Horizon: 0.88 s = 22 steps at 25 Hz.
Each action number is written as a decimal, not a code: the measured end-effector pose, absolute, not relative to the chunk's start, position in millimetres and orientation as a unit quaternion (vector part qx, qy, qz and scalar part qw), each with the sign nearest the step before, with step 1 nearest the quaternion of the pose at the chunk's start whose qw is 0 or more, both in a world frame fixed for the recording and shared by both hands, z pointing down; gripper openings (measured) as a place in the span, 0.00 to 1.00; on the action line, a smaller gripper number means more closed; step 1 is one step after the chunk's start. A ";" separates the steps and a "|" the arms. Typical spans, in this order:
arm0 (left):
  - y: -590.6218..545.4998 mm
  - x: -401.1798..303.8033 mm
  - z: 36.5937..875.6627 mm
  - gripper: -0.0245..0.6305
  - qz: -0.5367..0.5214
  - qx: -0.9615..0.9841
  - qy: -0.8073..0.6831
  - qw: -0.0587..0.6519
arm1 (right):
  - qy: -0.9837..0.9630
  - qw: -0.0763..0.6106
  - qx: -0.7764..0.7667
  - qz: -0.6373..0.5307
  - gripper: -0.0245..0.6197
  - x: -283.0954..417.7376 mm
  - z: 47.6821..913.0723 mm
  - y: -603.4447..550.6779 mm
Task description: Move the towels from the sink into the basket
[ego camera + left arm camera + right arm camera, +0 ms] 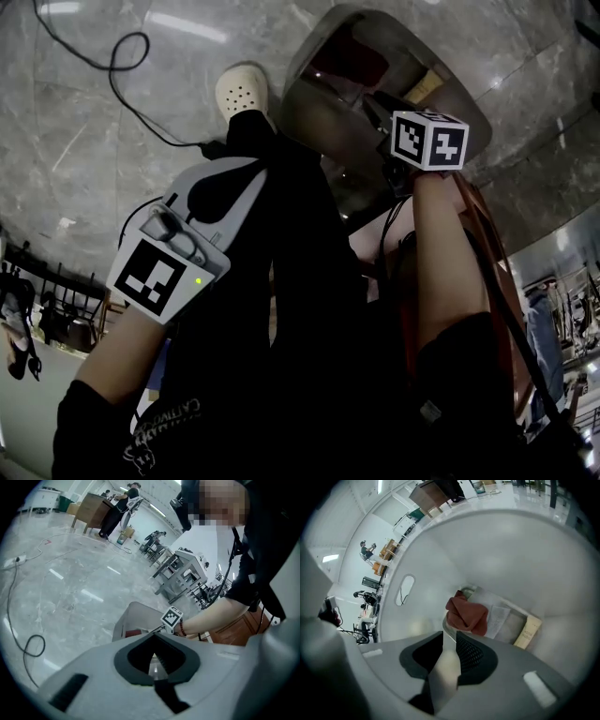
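Red towel lies just beyond right gripper's parted jaws.

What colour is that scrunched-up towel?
The towel is dark red, a rusty shade; the right gripper view shows it best.

Quick tally from us: we count two grippers, the left gripper and the right gripper. That also makes two marker cubes, one cube on the left and a second cube on the right. We see one basket, and in it one red towel, at least one pale cloth and one tan box. On the floor there's one white shoe and one black cable.
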<state>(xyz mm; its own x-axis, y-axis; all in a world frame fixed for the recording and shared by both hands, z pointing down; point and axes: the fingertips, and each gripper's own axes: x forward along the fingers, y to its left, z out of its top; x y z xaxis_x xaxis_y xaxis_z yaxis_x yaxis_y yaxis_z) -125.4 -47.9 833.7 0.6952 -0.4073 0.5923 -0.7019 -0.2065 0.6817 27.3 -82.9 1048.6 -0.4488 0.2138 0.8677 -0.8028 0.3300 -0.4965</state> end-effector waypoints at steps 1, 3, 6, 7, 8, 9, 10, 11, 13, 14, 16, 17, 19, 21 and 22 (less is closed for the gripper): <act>-49.4 -121.7 823.8 0.04 0.139 0.765 -0.367 0.511 | -0.664 0.474 0.223 0.534 0.18 31.7 1039.0 -83.7; -54.2 -114.5 800.7 0.04 0.132 0.769 -0.373 0.502 | -0.662 0.469 0.233 0.535 0.18 43.5 1015.9 -89.4; -68.8 -111.3 758.0 0.04 0.116 0.772 -0.391 0.488 | -0.663 0.458 0.265 0.530 0.15 56.4 970.8 -107.8; -74.8 -110.4 741.0 0.04 0.112 0.777 -0.396 0.475 | -0.669 0.449 0.273 0.525 0.11 56.7 953.2 -115.0; -80.5 -107.4 722.9 0.04 0.114 0.791 -0.396 0.452 | -0.680 0.438 0.277 0.519 0.08 55.4 934.5 -122.9; -84.8 -101.2 703.9 0.04 0.125 0.812 -0.387 0.419 | -0.693 0.427 0.278 0.510 0.07 53.6 914.9 -131.0; -85.9 -92.2 685.2 0.04 0.144 0.835 -0.368 0.383 | -0.707 0.418 0.276 0.499 0.06 52.1 894.3 -137.9; -84.4 -82.3 667.2 0.04 0.163 0.851 -0.348 0.359 | -0.719 0.412 0.270 0.490 0.05 50.7 872.8 -142.6; -83.6 -67.2 632.8 0.04 0.158 0.857 -0.333 0.360 | -0.739 0.402 0.255 0.477 0.05 47.8 827.8 -146.2; -85.4 -62.9 616.9 0.04 0.146 0.854 -0.337 0.369 | -0.747 0.393 0.253 0.473 0.05 47.3 804.6 -147.3; -87.1 -54.3 585.3 0.04 0.147 0.859 -0.335 0.357 | -0.758 0.368 0.268 0.467 0.05 51.7 755.8 -152.1; -85.9 -47.6 568.3 0.04 0.159 0.868 -0.326 0.339 | -0.762 0.348 0.284 0.466 0.05 56.5 729.4 -156.3; -85.2 -33.3 532.4 0.04 0.161 0.881 -0.310 0.320 | -0.770 0.290 0.323 0.467 0.05 69.4 672.1 -169.0; -92.8 -23.7 498.7 0.04 0.132 0.878 -0.312 0.339 | -0.777 0.223 0.361 0.465 0.05 85.4 612.7 -186.7; -98.1 -19.8 483.3 0.04 0.122 0.878 -0.313 0.341 | -0.781 0.192 0.375 0.460 0.05 93.4 583.9 -195.3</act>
<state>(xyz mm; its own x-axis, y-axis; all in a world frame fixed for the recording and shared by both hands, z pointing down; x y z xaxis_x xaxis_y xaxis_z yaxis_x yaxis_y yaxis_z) -19.8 -98.1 483.3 0.7739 -0.4666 0.4282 -0.6333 -0.5715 0.5218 93.4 -195.3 583.9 -0.6448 -0.4102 0.6449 -0.7629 0.2943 -0.5756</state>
